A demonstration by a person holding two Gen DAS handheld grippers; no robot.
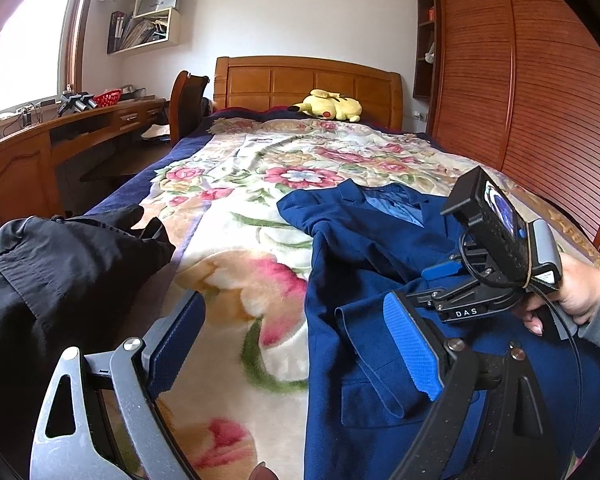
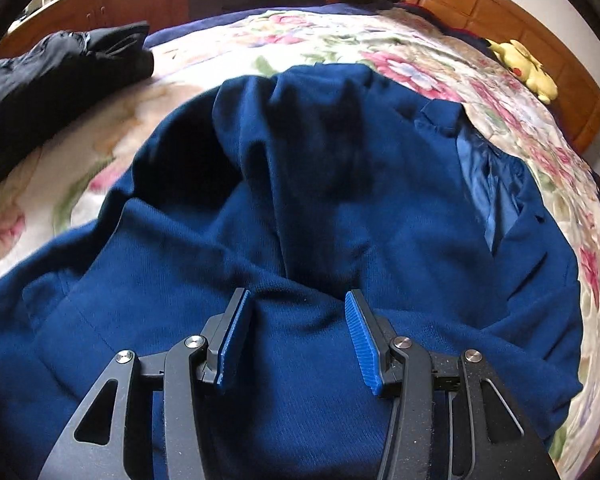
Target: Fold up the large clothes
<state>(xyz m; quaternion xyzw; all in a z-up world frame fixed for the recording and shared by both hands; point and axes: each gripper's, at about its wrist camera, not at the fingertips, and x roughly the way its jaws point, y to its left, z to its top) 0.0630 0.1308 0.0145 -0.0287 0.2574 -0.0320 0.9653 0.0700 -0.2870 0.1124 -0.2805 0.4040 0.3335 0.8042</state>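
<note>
A navy blue suit jacket [image 1: 364, 264] lies crumpled on the floral blanket [image 1: 252, 216], collar toward the headboard; it fills the right wrist view [image 2: 308, 208], where its light blue lining [image 2: 484, 184] shows. My left gripper [image 1: 296, 344] is open, hovering above the jacket's left edge and the blanket, holding nothing. My right gripper [image 2: 296, 320] is open just above the jacket's lower part, with a fold of cloth between the blue pads [image 2: 360, 332]. The right gripper's body [image 1: 496, 256] shows in the left wrist view, held by a hand over the jacket.
A black garment [image 1: 60, 280] lies heaped at the bed's left edge, also in the right wrist view [image 2: 60, 68]. A yellow plush toy [image 1: 328, 106] sits by the wooden headboard [image 1: 308, 84]. A desk [image 1: 40, 136] and chair stand left; a wardrobe [image 1: 520, 92] stands right.
</note>
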